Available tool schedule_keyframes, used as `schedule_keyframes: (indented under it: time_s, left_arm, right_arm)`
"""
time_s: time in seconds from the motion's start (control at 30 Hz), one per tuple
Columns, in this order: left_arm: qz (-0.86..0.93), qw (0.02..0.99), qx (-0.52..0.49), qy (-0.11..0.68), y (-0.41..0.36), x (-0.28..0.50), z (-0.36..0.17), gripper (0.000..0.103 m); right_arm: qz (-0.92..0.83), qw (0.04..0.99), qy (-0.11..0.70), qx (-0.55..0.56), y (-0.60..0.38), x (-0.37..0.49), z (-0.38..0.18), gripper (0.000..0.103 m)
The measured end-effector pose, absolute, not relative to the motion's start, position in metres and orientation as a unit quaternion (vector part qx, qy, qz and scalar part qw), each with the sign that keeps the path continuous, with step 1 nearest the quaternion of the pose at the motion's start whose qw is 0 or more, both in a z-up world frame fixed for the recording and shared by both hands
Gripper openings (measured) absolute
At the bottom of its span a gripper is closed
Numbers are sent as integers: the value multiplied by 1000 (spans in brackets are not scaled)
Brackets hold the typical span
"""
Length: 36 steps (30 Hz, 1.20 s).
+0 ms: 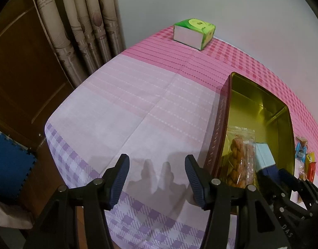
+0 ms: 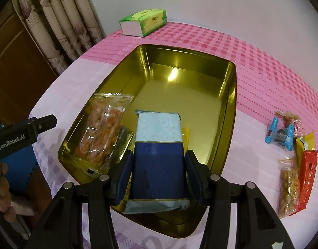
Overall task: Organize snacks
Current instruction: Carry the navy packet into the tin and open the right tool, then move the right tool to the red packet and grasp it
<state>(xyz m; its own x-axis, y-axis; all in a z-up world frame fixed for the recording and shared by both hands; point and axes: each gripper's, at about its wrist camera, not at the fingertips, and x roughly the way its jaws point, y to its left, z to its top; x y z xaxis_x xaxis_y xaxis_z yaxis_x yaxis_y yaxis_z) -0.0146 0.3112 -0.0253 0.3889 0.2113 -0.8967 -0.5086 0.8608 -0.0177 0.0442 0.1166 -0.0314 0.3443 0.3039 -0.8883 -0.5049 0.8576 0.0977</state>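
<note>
The right gripper [image 2: 159, 176] has its two pads on the sides of a blue snack box [image 2: 157, 145], dark blue in the middle band and pale blue at the ends, and holds it low inside the gold tin [image 2: 231, 103] at the tin's near edge; whether the pads press hard or only just touch cannot be told, but the box sits squarely between them. The left gripper [image 1: 156, 178] hangs spread and empty over the bare tablecloth [image 1: 127, 103] beside the tin's left wall. Left of the box, in the tin's near left corner, lies a clear packet of twisted fried snacks [image 2: 102, 128], and a yellow wrapper [image 2: 185, 139] peeps out on the box's right. To set the box down well, I would lower it until its underside rests flat on the tin floor, keep it parallel to the packet so the far half of the tin stays free, then part the pads evenly and lift straight up, so neither pad drags the box askew. Loose sweets and packets [image 2: 293, 145] wait near the tablecloth's right edge; a green tissue pack [image 2: 143, 21] sits at the far edge.
</note>
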Motion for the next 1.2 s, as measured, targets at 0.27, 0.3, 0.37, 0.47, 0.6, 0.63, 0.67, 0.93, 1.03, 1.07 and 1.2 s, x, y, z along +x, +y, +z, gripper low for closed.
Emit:
schedule_keyframes:
  time_s: [0.27,0.3,0.37,0.47,0.6,0.63,0.67,0.93,1.03,1.07,1.2]
  left_arm:
    - [220,821,-144,507,310,-14,-26,57]
    - [221,821,-144,507,310,-14,-26,57]
    - [221,821,-144,507,310,-14,-26,57]
    - [221,821,-142,507,310,-14,-26,57]
    - [223,821,-139,507,311,-14,-26,57]
    - [223,821,-139,507,310,-14,-26,57]
    - [223,821,-138,507,310,-14,-26,57]
    - [224,822,-126,508,306,-13,-25,57]
    - [224,822,-121,509,304,-13,-25,57]
    - [224,823,-119,509,303,-12,-25,57]
    - [221,824,-117,508,298,-12,-25,57]
  right_arm:
    - [256,820,506,-83,108,41,-20,51]
    - [257,821,503,-80,106,41,-17,51]
    - [261,823,499,-77,101,40,-12,51]
    - [256,832,486,-79,91,38,-3,52]
    - [233,845,475,-78,59,40,6,57]
    - [225,848,473,-78,50,42,8,57]
    - [214,852,472,-77,38,44,9,57]
    - [107,872,473,-63,-67,71,7,58]
    - [79,871,482,-59,-102,77,0,58]
    - [71,869,486,-58,-111,79,-3,58]
    - [64,859,505,-51,-133,80,-19,58]
